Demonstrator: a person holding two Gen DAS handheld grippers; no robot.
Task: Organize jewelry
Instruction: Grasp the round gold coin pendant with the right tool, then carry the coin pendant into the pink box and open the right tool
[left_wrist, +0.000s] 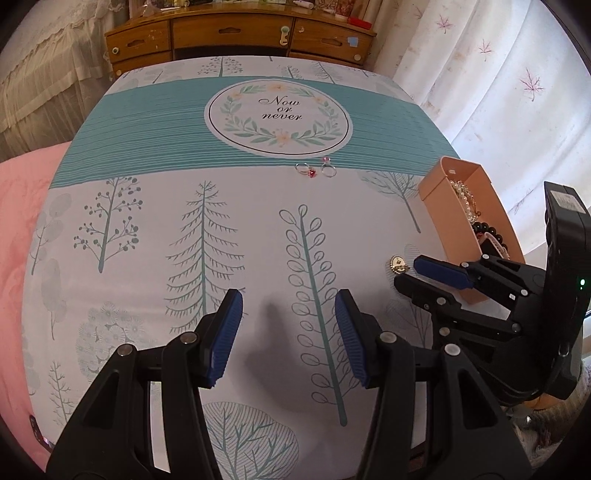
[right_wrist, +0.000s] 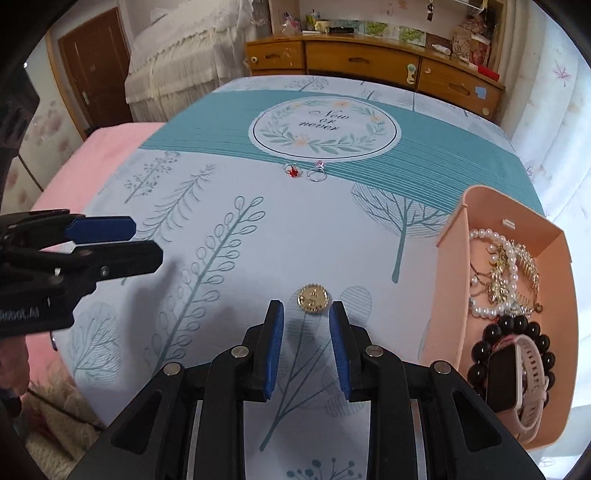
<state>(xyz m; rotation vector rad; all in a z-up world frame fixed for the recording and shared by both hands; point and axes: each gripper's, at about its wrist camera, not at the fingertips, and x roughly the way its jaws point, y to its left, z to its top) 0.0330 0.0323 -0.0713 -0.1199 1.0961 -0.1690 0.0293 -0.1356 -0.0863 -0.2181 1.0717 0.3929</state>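
Observation:
A round gold brooch (right_wrist: 313, 298) lies on the patterned cloth just beyond my right gripper (right_wrist: 306, 308), whose jaws stand open with nothing between them. The same gold brooch (left_wrist: 398, 264) shows in the left wrist view beside the right gripper's blue pad (left_wrist: 441, 272). Two rings lie farther off by the teal band: a red-stone ring (right_wrist: 292, 170) and a silver ring (right_wrist: 317, 173). My left gripper (left_wrist: 290, 297) hangs open over bare cloth. At the right stands a peach box (right_wrist: 448, 251) holding a pearl strand (right_wrist: 511, 258), a black bead bracelet (right_wrist: 517, 325) and a pink watch (right_wrist: 517, 373).
The cloth (left_wrist: 184, 240) covers a table with a round "Now or never" print (left_wrist: 277, 112). A wooden dresser (left_wrist: 236, 37) stands beyond the far edge. Pink bedding (left_wrist: 22, 221) lies at the left, and curtains (left_wrist: 498, 74) hang at the right.

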